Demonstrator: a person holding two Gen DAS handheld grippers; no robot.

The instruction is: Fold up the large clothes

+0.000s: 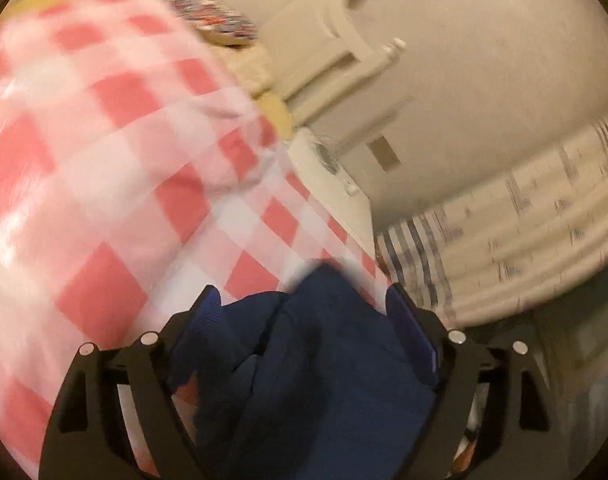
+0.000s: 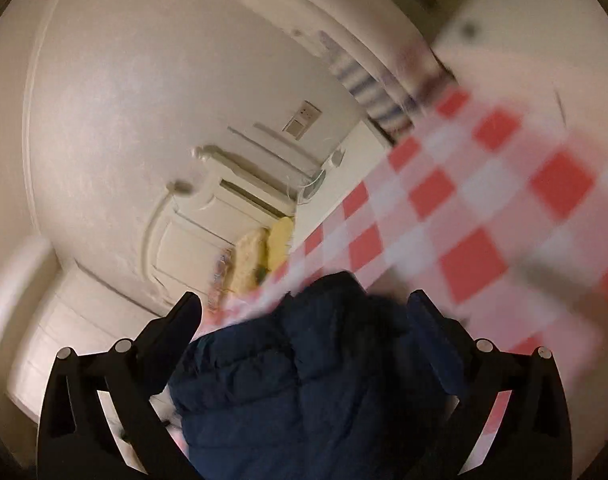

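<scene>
Pink-and-white checked bedspread [image 1: 104, 168] under everything, pale wall behind. Navy garment [image 1: 315, 344] bunched on that bedspread, lying between the spread jaws of the left gripper [image 1: 304, 312]; same dark cloth between the wide-apart jaws of the right gripper [image 2: 304, 316], pads seemingly clear of it. Release looks under way. Best now: draw both grippers back level off the bedspread, avoid snagging the fold, then press the garment flat.
</scene>
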